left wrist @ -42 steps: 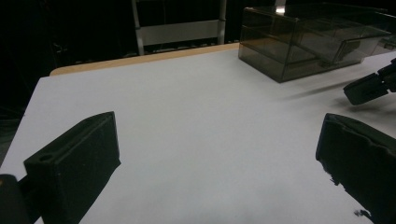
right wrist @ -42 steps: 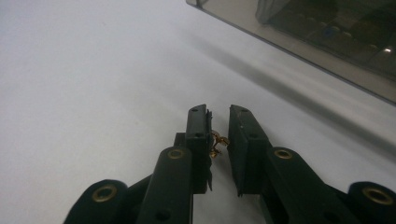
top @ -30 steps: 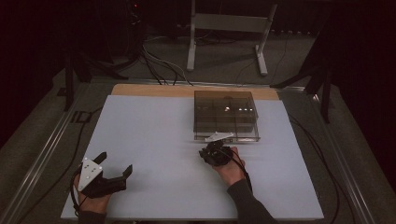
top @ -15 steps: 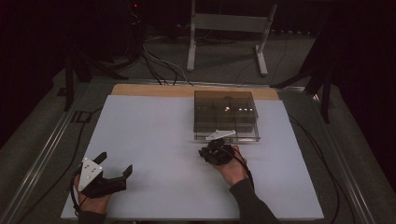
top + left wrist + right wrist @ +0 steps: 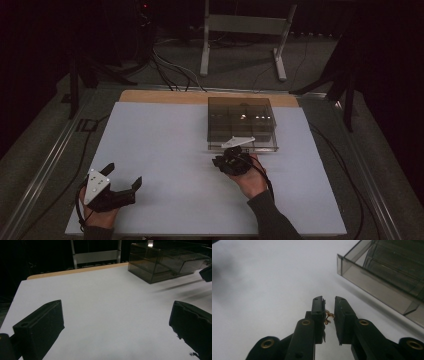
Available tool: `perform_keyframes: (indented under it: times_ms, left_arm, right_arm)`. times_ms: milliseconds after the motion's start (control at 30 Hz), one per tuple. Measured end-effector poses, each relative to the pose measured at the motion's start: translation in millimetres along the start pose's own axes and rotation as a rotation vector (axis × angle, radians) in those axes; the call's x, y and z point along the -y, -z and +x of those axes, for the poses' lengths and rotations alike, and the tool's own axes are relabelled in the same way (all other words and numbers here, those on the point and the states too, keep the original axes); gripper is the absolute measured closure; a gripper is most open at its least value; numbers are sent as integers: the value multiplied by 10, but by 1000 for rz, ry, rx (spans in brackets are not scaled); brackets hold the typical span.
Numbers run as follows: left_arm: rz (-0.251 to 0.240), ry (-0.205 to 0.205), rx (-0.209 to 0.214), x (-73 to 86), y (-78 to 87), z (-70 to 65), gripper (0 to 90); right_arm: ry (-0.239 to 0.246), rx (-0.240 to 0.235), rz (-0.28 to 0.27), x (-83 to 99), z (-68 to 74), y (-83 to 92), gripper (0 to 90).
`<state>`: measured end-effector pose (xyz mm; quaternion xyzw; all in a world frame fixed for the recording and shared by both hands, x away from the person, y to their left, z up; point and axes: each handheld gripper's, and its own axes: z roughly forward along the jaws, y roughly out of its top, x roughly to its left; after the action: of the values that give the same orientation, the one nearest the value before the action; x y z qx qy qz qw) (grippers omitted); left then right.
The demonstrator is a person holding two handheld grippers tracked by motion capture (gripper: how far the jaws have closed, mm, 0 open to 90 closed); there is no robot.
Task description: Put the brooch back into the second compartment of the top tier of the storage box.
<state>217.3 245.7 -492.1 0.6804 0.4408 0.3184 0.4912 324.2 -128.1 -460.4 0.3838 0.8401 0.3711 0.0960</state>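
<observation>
Right gripper [image 5: 328, 305] hovers just short of the smoky compartment box [image 5: 241, 121], jaws narrowed to a slim gap around a small gold-coloured item [image 5: 328, 317], likely for sorting into it; firm contact unconfirmed. Left gripper [image 5: 121, 179] waits wide apart, empty, well clear.

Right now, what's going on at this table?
A person sits at a white table with a gripper in each hand. The right gripper is beside a smoky clear compartment box, jaws nearly shut, with a small gold item between them; whether it is firmly pinched is unclear. The left gripper rests near the table's near left corner, jaws wide open and holding nothing.
</observation>
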Motion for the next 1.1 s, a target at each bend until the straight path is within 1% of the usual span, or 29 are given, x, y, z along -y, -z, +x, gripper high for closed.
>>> perform_keyframes:
  times_ms: [333,400,733,967,1100]
  left_arm:
    - [3,-3,-1,3,-3,0,3]
    - [3,-2,-1,3,-4,2,3]
    - [4,-2,-1,4,-10,-2,3]
    - [6,-4,-1,5,-8,-3,3]
    - [6,-4,-1,5,-8,-3,3]
  right_arm:
    - [17,-3,-17,-118,13,118,794]
    - [15,-13,-24,-136,12,138,794]
    - [3,-23,-43,-202,4,225,793]
    - [-2,-20,-56,-236,-16,273,794]
    - [5,-16,-53,-273,-25,299,793]
